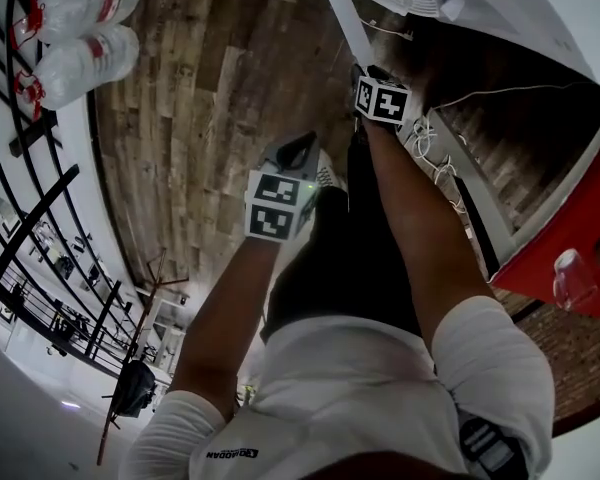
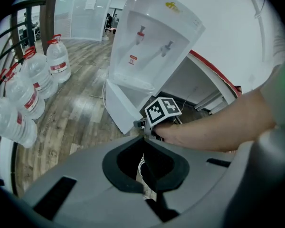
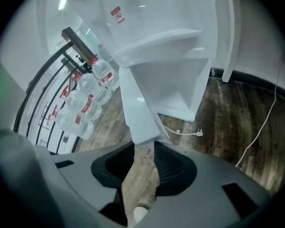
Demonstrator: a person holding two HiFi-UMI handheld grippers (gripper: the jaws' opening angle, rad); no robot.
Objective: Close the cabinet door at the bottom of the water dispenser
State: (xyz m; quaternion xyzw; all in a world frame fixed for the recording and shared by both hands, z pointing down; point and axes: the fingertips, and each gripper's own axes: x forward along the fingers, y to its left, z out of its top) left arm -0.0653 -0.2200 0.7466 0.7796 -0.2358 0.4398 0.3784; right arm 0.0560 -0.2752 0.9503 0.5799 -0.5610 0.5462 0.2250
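The white water dispenser [image 2: 152,37] [image 3: 147,23] stands on a wood floor. Its bottom cabinet door [image 2: 119,109] [image 3: 138,113] is swung open, and the white compartment [image 3: 178,84] behind it shows. In the head view the door [image 1: 338,13] is a thin white strip. My right gripper [image 3: 144,144] [image 1: 365,70] [image 2: 137,123] is at the door's lower free edge. Its jaws stand one on each side of that edge, about the door's thickness apart. My left gripper [image 2: 143,133] [image 1: 298,151] hangs back behind the right one, shut and empty.
Several large water bottles [image 2: 23,94] [image 3: 85,103] [image 1: 80,28] lie by a black railing [image 1: 30,218] to the left. A white cord with a plug [image 3: 198,133] trails on the floor by the dispenser's base. A red-edged curved wall [image 1: 570,238] stands at the right.
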